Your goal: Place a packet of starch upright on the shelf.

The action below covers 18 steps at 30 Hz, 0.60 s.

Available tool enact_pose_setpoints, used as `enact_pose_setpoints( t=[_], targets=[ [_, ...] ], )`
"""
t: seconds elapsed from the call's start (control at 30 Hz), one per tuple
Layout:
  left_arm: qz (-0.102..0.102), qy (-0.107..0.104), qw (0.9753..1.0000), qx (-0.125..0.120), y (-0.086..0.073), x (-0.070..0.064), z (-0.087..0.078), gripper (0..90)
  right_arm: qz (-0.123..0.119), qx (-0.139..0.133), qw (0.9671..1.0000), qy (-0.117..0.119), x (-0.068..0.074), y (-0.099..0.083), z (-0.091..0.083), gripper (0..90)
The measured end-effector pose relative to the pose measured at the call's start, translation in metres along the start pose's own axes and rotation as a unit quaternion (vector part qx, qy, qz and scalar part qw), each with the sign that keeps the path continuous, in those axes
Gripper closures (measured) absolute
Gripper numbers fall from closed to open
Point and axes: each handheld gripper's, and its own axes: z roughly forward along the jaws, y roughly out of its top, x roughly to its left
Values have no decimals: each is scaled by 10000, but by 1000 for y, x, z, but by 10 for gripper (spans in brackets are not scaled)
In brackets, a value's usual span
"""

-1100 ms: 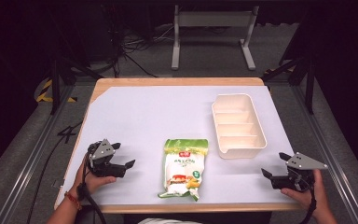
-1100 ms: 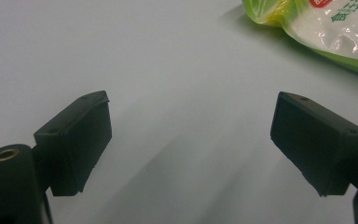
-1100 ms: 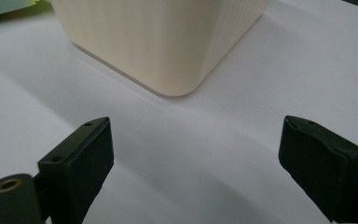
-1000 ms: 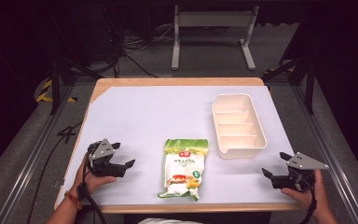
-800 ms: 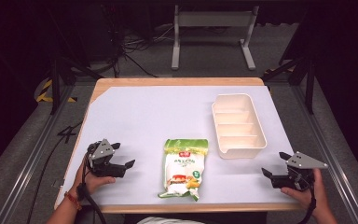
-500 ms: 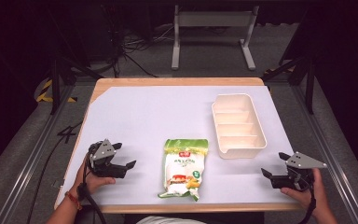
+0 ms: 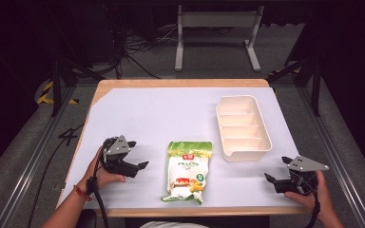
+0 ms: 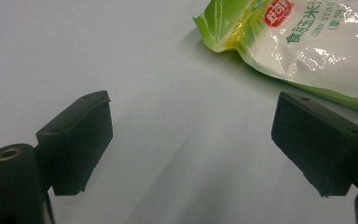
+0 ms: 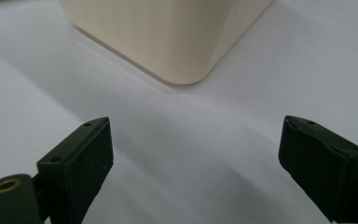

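Nothing has shifted: both matte black claws, left claw and right claw, rest spread beside the glossy pouch and ribbed cream tray.

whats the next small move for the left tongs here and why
Probably ease the left tongs toward the green and white plastic food pouch and close on its near edge. The jaws stand open and hold nothing, the pouch lies flat just beside them on the white table cover, and the cream four-compartment plastic tray sits unfilled, a likely place for it.
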Motion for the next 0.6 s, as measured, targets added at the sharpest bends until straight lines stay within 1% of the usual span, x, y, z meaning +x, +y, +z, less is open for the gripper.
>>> enact_pose_setpoints(
  t=[0.07, 0.1, 0.2, 0.23, 0.27, 0.3, 0.33, 0.37, 0.4, 0.43, 0.47, 0.53, 0.57, 0.6],
  targets=[
    [28, -24, 10000, -1, 3, 1, 2, 137, 5, 3, 10000, -3, 0, 0, 0, 99],
    [-18, -68, 10000, -4, 6, 2, 4, 137, 18, -12, 10000, 9, -1, 0, 0, 100],
    [89, -125, 9999, 65, 13, 1, 11, 133, 7, -10, 10000, 18, 0, 1, 0, 100],
    [111, -142, 9998, 54, 16, 1, 13, 132, 1, -12, 10000, 27, 0, 1, 1, 100],
    [146, -237, 9996, 24, 21, 1, 16, 128, -37, 18, 10000, 20, 1, 1, 2, 99],
    [146, -237, 9996, 24, 21, 1, 16, 128, -37, 18, 10000, 20, 1, 1, 2, 99],
    [177, -324, 9993, -18, 27, 0, 20, 125, -25, 31, 10000, 53, 0, 1, 3, 99],
    [177, -324, 9993, -18, 27, 0, 20, 124, -37, 55, 10000, 51, 0, 1, 3, 99],
    [257, -417, 9988, -28, 35, -1, 25, 123, -50, 78, 9999, 40, 1, 1, 4, 98],
    [278, -448, 9986, -35, 39, -2, 28, 122, -68, 96, 9999, 41, 1, 1, 4, 98],
    [278, -448, 9986, -35, 39, -2, 28, 122, -68, 96, 9999, 41, 1, 1, 4, 98],
    [395, -587, 9975, -63, 51, -5, 36, 121, -105, 131, 9998, 47, 1, 1, 4, 99],
    [395, -587, 9975, -63, 51, -5, 36, 122, -105, 131, 9998, 47, 1, 1, 4, 99],
    [450, -638, 9969, -36, 55, -7, 41, 122, -103, 133, 9998, 60, 1, 1, 4, 99]
  ],
)
